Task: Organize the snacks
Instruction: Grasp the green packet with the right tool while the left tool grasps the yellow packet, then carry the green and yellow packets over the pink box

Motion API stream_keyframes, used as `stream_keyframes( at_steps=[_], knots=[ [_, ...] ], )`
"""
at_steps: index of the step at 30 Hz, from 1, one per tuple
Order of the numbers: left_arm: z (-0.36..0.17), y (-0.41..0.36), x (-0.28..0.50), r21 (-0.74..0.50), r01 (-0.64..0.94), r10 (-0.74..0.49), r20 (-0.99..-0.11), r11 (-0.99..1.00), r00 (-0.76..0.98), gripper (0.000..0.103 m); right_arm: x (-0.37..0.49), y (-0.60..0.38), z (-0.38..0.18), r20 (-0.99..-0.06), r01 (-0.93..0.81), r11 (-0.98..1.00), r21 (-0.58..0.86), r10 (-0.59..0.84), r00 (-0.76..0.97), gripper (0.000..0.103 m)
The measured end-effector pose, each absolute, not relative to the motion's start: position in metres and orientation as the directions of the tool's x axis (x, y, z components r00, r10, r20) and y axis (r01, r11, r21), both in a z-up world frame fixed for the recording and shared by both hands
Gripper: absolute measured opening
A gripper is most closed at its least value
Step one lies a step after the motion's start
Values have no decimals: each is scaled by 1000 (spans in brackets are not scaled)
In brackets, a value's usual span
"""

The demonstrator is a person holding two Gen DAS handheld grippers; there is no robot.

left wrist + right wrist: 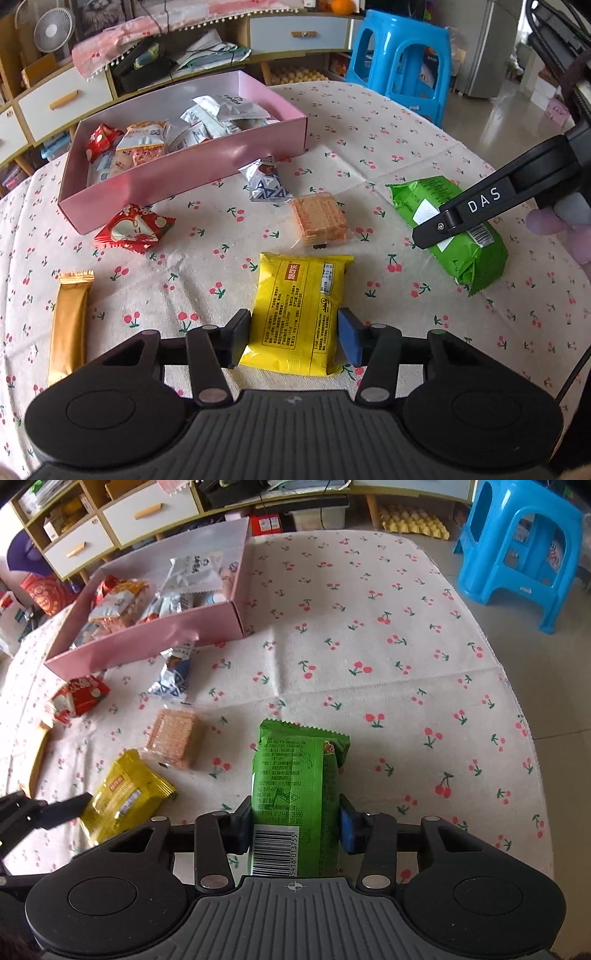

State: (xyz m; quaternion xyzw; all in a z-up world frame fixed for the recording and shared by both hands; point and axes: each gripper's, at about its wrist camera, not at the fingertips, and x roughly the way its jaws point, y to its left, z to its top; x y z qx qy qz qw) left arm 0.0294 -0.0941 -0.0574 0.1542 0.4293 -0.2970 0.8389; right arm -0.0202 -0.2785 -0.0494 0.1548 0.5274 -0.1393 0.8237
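Cherry-print tablecloth (369,635); left hand-held gripper (293,338) low, pads against yellow packet (295,314); right hand-held gripper (295,821) likewise, green packet (295,794).

So the pink cardboard box (192,173) sits at the back left of the cherry-print cloth counter (388,140), packets piled in it. In front lie a red packet (133,229), a clear-wrapped cracker stack (319,221), and a yellow packet (295,314) nearest, with a green packet (454,236) off right.
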Motion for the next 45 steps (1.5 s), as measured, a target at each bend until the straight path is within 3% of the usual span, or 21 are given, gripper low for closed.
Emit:
stream_keyframes(
  at_steps=[27, 45],
  knots=[
    [-3, -54, 73, -206, 413, -427, -706, 887, 566, 44, 35, -254, 11, -811, 342, 884, 317, 66, 581, 42],
    [-3, -42, 130, -102, 312, -293, -689, 945, 663, 44, 117, -249, 11, -777, 242, 905, 349, 136, 614, 43]
  ],
)
